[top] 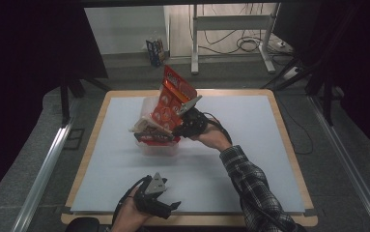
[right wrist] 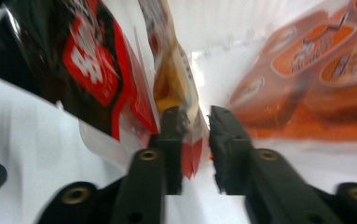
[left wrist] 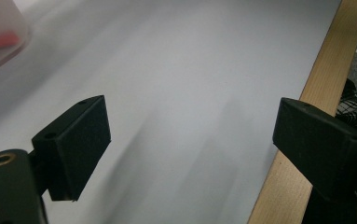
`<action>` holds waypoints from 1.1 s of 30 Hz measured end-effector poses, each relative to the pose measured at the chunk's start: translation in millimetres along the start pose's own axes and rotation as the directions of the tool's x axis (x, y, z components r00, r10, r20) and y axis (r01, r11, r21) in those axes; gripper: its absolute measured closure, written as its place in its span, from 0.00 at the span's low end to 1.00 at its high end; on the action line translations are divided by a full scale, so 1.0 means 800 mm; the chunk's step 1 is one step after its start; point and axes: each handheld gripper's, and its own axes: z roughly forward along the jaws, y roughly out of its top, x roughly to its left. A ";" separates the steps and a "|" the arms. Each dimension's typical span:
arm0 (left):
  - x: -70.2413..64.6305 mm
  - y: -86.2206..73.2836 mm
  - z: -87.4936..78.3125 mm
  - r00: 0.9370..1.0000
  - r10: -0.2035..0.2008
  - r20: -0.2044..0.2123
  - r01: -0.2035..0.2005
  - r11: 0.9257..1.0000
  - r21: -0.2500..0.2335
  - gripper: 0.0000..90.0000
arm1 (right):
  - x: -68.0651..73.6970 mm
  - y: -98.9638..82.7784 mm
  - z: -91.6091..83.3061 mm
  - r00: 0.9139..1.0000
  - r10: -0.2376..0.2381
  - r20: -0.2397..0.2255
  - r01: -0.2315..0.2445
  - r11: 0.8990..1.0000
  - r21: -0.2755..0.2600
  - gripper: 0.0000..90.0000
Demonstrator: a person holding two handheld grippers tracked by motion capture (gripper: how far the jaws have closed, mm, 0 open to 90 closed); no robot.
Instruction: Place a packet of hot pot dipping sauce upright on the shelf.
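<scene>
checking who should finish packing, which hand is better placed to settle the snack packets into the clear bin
Right. Its tool is already at the clear bin, jaws nearly closed around the edge of a snack packet, beside the orange packet. The left tool sits open near the table's front edge, away from the bin.

Snack packets (top: 169,104) standing in a clear bin (top: 159,146) mid-table (top: 250,145), right tongs (top: 177,126) beside it, left tongs (top: 168,207) at near edge

The person wears a dark plaid long sleeve (top: 255,193) on the right arm. Each hand carries a matte black two-jaw gripper, left (top: 170,207) and right (top: 177,126), with blocky rectangular pads, brass-ringed screw holes, a grey three-cornered top plate and a trailing black cable.
</scene>
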 end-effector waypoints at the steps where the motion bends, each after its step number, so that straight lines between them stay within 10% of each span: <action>1: 0.000 0.000 0.000 1.000 0.000 0.000 0.000 1.000 0.000 0.12 | 0.000 -0.002 0.001 1.000 0.000 0.002 0.000 1.000 0.008 0.91; 33: 0.000 0.000 0.000 1.000 0.002 0.001 -0.002 1.000 0.002 0.12 | -0.001 -0.016 0.027 1.000 0.024 -0.002 -0.024 1.000 0.012 0.89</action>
